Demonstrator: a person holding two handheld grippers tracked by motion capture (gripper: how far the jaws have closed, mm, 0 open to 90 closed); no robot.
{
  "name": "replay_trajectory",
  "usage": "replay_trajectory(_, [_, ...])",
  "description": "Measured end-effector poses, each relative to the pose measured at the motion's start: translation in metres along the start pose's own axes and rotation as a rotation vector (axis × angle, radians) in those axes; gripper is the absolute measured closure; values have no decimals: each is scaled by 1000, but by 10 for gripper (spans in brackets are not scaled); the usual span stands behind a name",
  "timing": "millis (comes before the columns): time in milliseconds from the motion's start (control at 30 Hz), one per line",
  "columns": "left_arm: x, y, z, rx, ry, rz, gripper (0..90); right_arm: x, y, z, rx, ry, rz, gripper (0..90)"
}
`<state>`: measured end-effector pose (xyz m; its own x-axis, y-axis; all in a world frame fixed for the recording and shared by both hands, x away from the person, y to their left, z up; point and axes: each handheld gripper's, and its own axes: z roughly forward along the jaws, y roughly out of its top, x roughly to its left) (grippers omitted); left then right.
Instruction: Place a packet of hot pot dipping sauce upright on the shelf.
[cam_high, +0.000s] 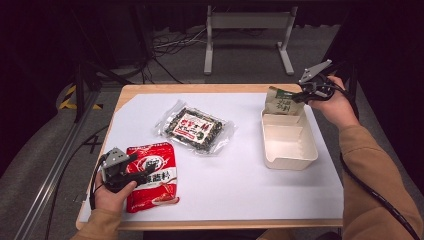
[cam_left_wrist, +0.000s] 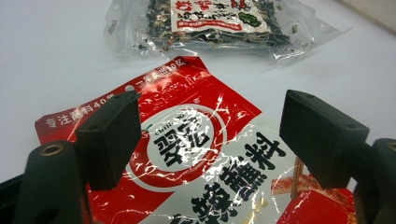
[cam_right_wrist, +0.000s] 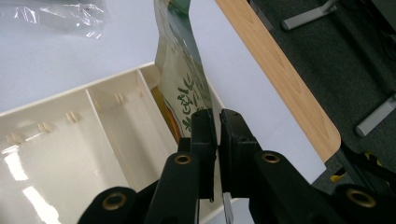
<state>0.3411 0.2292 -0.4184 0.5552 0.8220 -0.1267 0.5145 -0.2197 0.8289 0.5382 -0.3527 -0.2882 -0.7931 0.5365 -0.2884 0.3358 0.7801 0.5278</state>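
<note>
Three packets and one tray (cam_high: 289, 161) are lying on the white sheet (cam_high: 240, 185), which is covering the wooden table (cam_high: 200, 88).

Taking the tray as landmark: the beige-and-green packet (cam_high: 281, 103) is standing upright at the tray's far end, its lower edge dipping into the end compartment. The right gripper (cam_high: 306, 92) is pinching this packet's top edge; in the right gripper view the two black jaws are sitting almost together with the thin packet (cam_right_wrist: 180, 79) between the pads, a slight gap showing along the seam.

The clear packet (cam_high: 196, 128) of dark dried food, with a red-and-white label, is lying flat to the left of the tray, apart from it.

The red packet (cam_high: 152, 175) is lying flat farther left of the tray and nearer the person. The left gripper (cam_high: 131, 172) is hovering over its left edge; in the left gripper view the jaws are standing wide apart, with the red packet (cam_left_wrist: 196, 154) below them and nothing clamped.
</note>
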Motion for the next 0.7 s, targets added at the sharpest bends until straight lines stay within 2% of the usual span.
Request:
replay_trajectory(167, [0,1,1,1,-1,5,212,0,-1,-2,-14,-14,20,728])
replay_trajectory(267, [-1,2,2,2,-4,5,213,0,0,-4,-31,-29,48,599])
replay_trajectory(367, [-1,2,3,0,-5,6,212,0,0,-7,-63,-56,66,508])
replay_trajectory(567, [-1,4,5,3,-11,11,212,0,-1,-16,-124,-120,137,440])
replay_trajectory(700, [-2,5,6,4,-15,20,212,1,0,-23,-173,-129,174,421])
